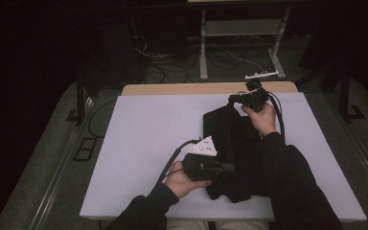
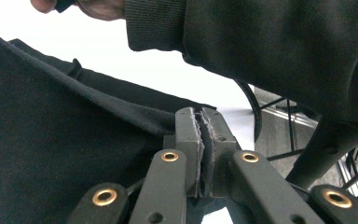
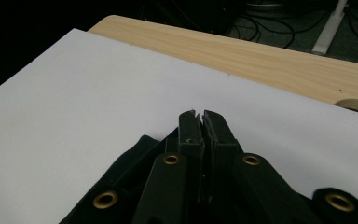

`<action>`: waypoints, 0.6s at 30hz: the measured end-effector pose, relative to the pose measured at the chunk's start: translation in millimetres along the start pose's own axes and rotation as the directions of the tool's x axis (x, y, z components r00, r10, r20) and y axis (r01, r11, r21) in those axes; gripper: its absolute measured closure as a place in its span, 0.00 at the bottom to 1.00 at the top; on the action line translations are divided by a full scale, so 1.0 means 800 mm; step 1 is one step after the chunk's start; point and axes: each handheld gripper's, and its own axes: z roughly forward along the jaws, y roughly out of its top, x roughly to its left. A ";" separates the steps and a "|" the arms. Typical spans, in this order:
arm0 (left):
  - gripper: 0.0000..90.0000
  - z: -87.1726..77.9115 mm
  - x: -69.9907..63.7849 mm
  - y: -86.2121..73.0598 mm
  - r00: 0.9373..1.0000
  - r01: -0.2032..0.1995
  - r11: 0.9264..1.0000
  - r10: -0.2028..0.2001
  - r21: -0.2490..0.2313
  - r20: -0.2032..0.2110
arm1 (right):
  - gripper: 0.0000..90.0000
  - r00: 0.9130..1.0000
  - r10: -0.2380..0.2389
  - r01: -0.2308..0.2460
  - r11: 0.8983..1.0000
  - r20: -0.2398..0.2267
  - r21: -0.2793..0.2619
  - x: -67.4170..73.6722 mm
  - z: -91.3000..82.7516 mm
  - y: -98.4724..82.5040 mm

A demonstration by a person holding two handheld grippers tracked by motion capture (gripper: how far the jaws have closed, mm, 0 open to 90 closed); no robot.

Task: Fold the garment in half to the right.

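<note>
Black garment (image 1: pixel 230 143) lies on the white sheet covering the counter (image 1: pixel 143 139), right of centre, running from the near edge toward the far side. It looks partly folded lengthwise; I judge the step in hand to be a fold or a straightening, both ends gripped.

Left claw (image 1: pixel 227 167): sits at the near end of the garment, grey plate on top. In the left gripper view the jaws are pressed together with dark cloth caught between the pads (image 2: pixel 201 140), so I read it as pinching the garment's edge (image 2: pixel 65 154).

Right claw (image 1: pixel 234 97): at the far end of the garment, near the counter's back edge. In the right gripper view the jaws are pressed together (image 3: pixel 200 122), black cloth (image 3: pixel 135 168) bunched beneath and around them. I judge it is pinching the far corner, though the pinch point itself is masked by the jaws.

Next move, as I judge it: keep both pinches firm, then carry one end over or pull the cloth taut, lifting evenly so the fabric does not drag or slip.

Hard to make out: black on black hides the garment's seams and type. My right sleeve (image 1: pixel 287 187) covers its near right part. The room beyond the counter is dark.
</note>
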 end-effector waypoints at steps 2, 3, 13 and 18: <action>0.94 0.004 0.001 0.002 1.000 0.001 1.000 -0.001 0.002 0.006 | 0.95 1.000 0.004 -0.004 1.000 0.003 0.004 -0.003 -0.001 -0.002; 0.94 0.005 0.001 0.003 1.000 0.002 1.000 -0.002 0.003 0.006 | 0.95 1.000 0.005 -0.005 1.000 0.005 0.004 -0.004 -0.002 -0.003; 0.94 0.019 0.000 0.008 1.000 0.002 1.000 -0.002 0.005 0.027 | 0.95 0.999 0.028 -0.028 1.000 0.025 -0.003 -0.019 -0.011 -0.011; 0.94 0.026 0.000 0.013 0.999 0.002 1.000 -0.002 0.007 0.039 | 0.95 0.998 0.044 -0.043 0.999 0.037 -0.006 -0.028 -0.017 -0.014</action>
